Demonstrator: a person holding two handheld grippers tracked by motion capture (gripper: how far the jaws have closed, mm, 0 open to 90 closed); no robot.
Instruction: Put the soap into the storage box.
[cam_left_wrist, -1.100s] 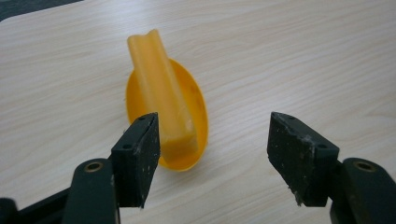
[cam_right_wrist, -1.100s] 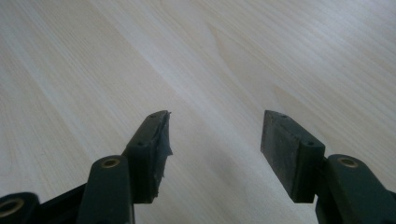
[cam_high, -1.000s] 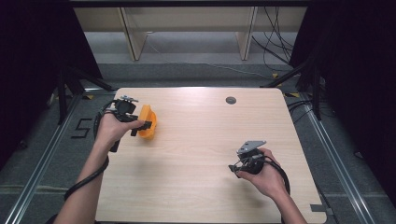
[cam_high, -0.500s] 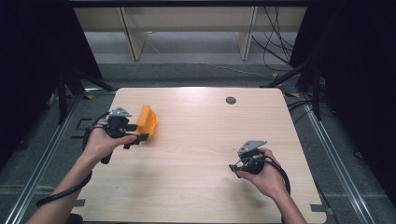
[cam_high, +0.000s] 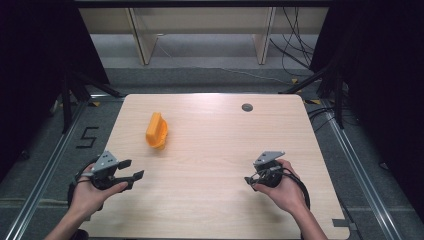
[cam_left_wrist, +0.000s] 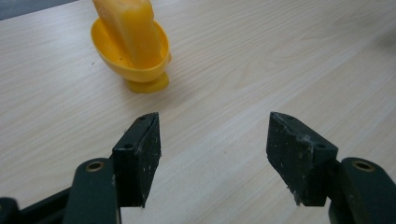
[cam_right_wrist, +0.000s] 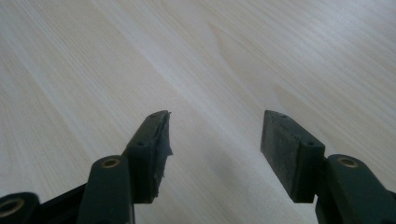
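Note:
An orange-yellow plastic piece, a small footed cup with a slab standing in it, sits on the left half of the wooden table. The left gripper view has it ahead and to the left of the jaws. My left gripper is low near the table's front left edge, well back from the piece. It is open, its jaws have just been closing slightly, and nothing is between them. My right gripper rests at the front right, open over bare wood.
A small dark round grommet sits near the table's far edge. Beyond the table are shelf legs and floor cables. Metal rails run along the floor on both sides, with a "5" mark on the left.
My left gripper has drawn back from the orange-yellow piece toward the front left edge and sunk lower. The piece stays on the table. The right gripper has not moved.

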